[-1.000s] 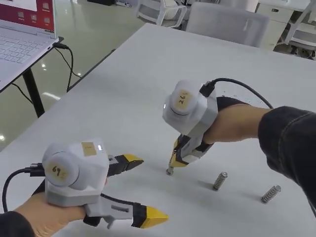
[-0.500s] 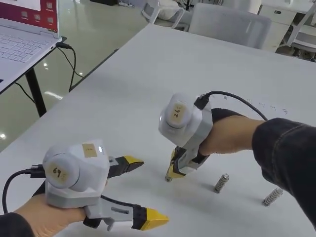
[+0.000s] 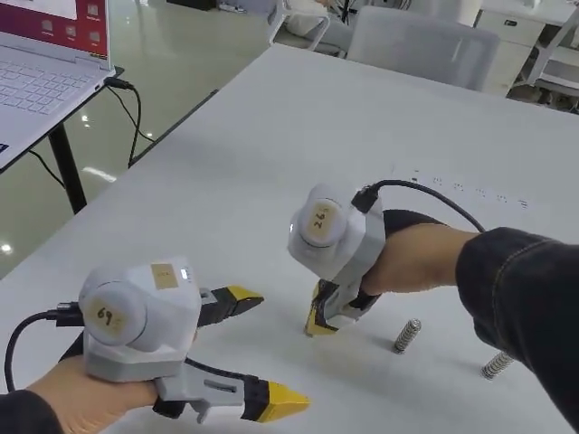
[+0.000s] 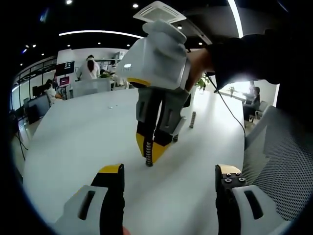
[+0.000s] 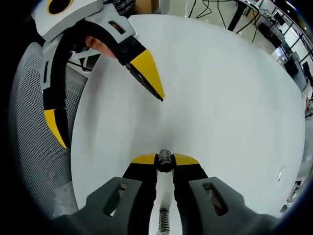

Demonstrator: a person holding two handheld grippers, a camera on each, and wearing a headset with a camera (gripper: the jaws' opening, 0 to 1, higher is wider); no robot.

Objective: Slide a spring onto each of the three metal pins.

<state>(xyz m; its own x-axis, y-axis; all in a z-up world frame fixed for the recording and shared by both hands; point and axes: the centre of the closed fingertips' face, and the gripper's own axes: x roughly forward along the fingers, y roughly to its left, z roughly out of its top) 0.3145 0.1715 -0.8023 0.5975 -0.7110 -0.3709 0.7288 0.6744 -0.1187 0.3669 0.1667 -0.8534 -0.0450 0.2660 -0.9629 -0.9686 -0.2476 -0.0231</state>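
Right gripper point(image 3: 317, 327) has lowered spring point(image 5: 165, 161)

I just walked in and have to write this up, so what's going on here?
A person works two handheld grippers over a white table. The right gripper is shut on a spring, pointed down at the tabletop. The left gripper is open, holding nothing. A second spring and a third spring stand leaning on the table.

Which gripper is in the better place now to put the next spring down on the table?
Right. The right gripper is shut on a spring, tip down at the table; the left gripper is open and empty.
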